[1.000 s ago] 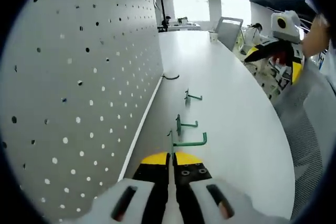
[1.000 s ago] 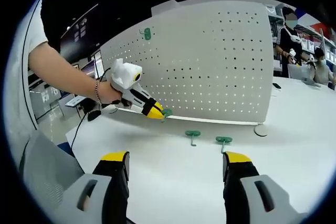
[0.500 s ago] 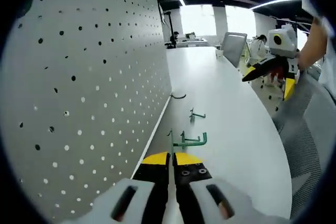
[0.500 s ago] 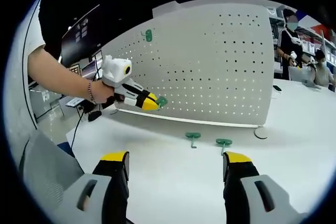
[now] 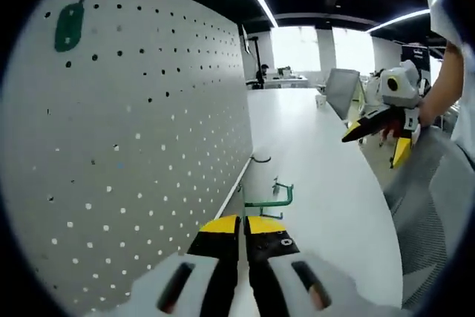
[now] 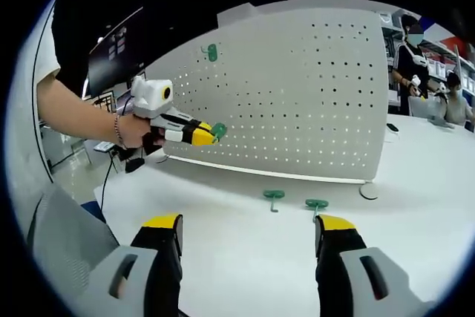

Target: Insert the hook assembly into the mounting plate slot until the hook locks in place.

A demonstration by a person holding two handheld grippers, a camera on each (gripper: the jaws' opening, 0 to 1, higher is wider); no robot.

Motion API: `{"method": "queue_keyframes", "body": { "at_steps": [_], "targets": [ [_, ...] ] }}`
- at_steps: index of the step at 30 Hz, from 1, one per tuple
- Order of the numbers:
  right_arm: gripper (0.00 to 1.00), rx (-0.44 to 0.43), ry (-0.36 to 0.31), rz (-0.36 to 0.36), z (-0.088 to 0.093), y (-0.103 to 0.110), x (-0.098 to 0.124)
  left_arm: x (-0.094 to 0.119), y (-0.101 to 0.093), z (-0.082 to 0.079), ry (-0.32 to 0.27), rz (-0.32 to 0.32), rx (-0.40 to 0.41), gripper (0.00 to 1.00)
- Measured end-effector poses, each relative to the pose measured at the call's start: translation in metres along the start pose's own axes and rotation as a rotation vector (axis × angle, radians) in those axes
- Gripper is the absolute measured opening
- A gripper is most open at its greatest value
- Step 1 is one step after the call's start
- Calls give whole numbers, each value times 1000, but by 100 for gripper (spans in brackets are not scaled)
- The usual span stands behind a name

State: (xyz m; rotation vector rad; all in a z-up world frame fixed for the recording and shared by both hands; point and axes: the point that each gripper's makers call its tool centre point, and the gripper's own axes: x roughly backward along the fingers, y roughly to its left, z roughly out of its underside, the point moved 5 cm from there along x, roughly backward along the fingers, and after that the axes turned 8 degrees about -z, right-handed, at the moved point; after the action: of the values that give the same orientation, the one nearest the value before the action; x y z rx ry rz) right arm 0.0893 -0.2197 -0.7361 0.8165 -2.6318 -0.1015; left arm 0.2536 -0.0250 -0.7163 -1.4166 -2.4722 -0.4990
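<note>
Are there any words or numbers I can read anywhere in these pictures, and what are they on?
No readable text anywhere.
The dark wall panel behind the person's arm carries pale marks, too small and blurred to read.
The white pegboard bears holes and one green hook, no writing.
Both the left gripper and the right gripper show no labels.

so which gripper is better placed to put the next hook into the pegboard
Left. The left gripper is shut on a green hook and raised beside the pegboard. The right gripper is open and empty, low over the white table.
</note>
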Motion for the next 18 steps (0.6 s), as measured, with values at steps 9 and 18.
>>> {"method": "queue_keyframes", "body": {
  "at_steps": [9, 18],
  "targets": [
    [70, 9, -11, -6, -3, 1, 1, 30, 3, -22, -102, -78, 44, 2],
    [70, 17, -12, -12, -5, 3, 2, 56, -1, -29, -155, -145, 102, 2]
  ]
}}
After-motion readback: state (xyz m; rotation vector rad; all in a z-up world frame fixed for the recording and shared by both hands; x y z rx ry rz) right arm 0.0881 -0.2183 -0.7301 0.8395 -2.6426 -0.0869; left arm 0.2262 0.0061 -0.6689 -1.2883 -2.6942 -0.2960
